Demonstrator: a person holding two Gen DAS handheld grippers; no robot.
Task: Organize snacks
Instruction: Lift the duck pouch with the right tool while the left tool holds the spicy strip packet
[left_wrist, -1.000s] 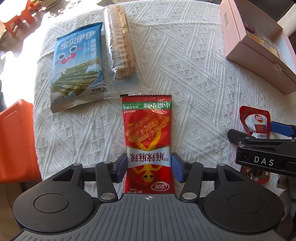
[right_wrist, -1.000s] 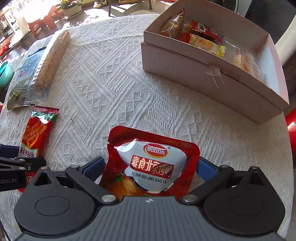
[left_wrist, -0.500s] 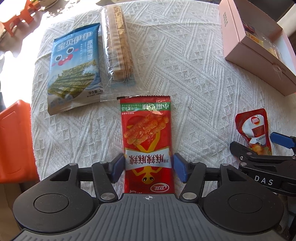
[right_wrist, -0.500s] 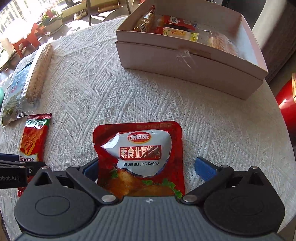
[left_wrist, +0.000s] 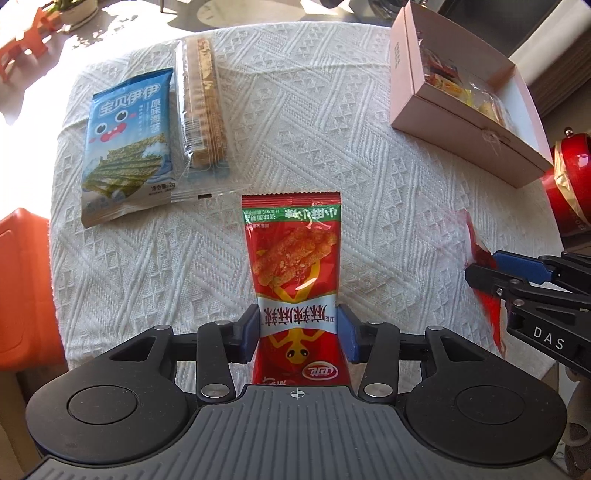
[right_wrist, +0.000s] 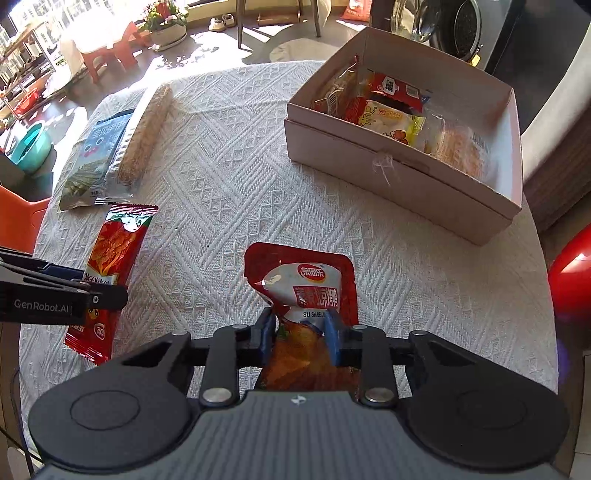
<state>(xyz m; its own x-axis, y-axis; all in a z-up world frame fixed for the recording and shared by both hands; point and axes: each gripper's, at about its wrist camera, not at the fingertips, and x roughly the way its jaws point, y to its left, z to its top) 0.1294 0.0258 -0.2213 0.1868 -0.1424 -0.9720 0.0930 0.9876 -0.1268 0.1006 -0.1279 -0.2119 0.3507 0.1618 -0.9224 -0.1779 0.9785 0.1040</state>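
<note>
A long red spicy-strip packet (left_wrist: 295, 258) lies lengthwise between my left gripper's (left_wrist: 300, 332) blue pads. The jaws are closing and both pads press its sides, pinching it narrower there. In the right wrist view the same packet (right_wrist: 114, 251) sits under the left gripper (right_wrist: 103, 291). My right gripper (right_wrist: 301, 332) is closing on a red and white pouch (right_wrist: 310, 280), which is crumpled between the pads and hangs above the cloth. From the left wrist view that pouch (left_wrist: 476, 251) shows edge-on in the right gripper (left_wrist: 480, 269). A pink box (right_wrist: 388, 177) with several snacks stands far right.
A blue seaweed packet (left_wrist: 125, 147) and a clear biscuit sleeve (left_wrist: 203, 110) lie side by side at the far left of the white tablecloth (left_wrist: 314, 129). An orange chair (left_wrist: 22, 295) stands left of the round table, a red rounded object (right_wrist: 572, 277) off its right edge.
The right jaws went from wide open to pinching the pouch, which crumpled and rose off the cloth. The left jaws narrowed onto the red strip packet.
</note>
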